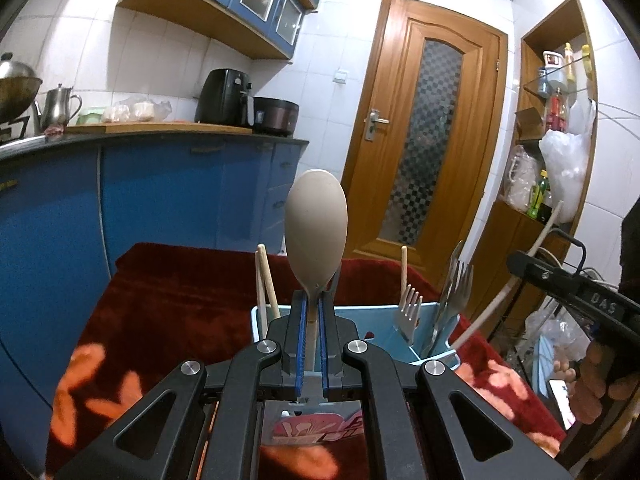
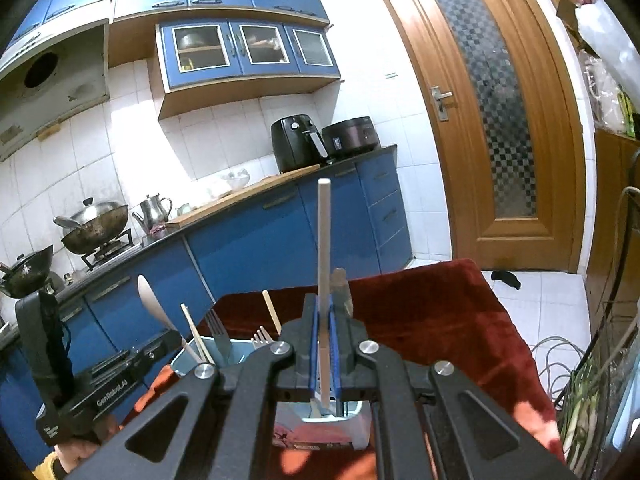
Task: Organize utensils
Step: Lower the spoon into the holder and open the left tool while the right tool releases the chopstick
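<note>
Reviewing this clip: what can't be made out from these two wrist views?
- Left wrist view: the spoon handle's lower end, hidden behind the left gripper.
- Right wrist view: the chopstick tip, hidden behind the right gripper.
- Both views: the blue utensil holder bottom and dividers, blocked by gripper bodies.
- Left wrist view: the pink printed item below the gripper, mostly covered, text unreadable.

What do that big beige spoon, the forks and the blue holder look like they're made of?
The big beige spoon looks like matte wood or plastic: dull, no glare. The silver forks look like polished metal, grey and shiny. The light blue utensil holder looks like smooth moulded plastic, uniformly coloured.
</note>
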Demonstrator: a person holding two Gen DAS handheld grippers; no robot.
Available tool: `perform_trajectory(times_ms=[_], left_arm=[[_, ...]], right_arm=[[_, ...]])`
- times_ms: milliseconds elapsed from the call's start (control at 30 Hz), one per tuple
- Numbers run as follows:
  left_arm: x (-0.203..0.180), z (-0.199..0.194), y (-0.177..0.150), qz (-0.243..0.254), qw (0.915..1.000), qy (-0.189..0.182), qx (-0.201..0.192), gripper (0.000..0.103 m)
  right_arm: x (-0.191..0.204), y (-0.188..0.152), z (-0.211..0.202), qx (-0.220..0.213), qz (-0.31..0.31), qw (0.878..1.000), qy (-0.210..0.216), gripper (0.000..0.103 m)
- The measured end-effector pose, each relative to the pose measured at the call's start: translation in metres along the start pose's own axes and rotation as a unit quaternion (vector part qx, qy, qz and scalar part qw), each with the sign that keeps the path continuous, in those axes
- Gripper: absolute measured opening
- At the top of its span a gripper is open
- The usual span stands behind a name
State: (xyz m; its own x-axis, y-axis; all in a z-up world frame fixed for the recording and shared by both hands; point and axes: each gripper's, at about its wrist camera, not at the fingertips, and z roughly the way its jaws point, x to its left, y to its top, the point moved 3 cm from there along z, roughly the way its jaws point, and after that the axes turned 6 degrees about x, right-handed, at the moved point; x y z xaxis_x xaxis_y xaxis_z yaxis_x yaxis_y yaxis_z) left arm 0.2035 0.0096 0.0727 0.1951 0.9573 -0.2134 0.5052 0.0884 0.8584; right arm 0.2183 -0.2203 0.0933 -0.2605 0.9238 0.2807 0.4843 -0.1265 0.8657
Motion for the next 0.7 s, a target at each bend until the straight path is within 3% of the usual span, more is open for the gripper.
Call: perform_trajectory(times_ms=[333, 533, 700], left_arm=[[0.007, 0.014, -0.011, -0.007, 0.9997, -0.005, 0.025, 0.005], [0.002, 0.013, -0.013, -0.002, 0.9996, -0.006, 0.029, 0.005], [0.003, 0.010, -0.010, -0.004, 0.9993, -0.006, 0.036, 0.006]], right_arm=[[0.006, -0.031, 0.043, 0.071, -0.029, 0.997, -0.019, 0.007], [0.003, -0.034, 0.043, 0.076, -0.017, 0.997, -0.002, 0.008], [0.003, -0.034, 0.037, 0.069, -0.008, 0.997, 0.014, 0.017]])
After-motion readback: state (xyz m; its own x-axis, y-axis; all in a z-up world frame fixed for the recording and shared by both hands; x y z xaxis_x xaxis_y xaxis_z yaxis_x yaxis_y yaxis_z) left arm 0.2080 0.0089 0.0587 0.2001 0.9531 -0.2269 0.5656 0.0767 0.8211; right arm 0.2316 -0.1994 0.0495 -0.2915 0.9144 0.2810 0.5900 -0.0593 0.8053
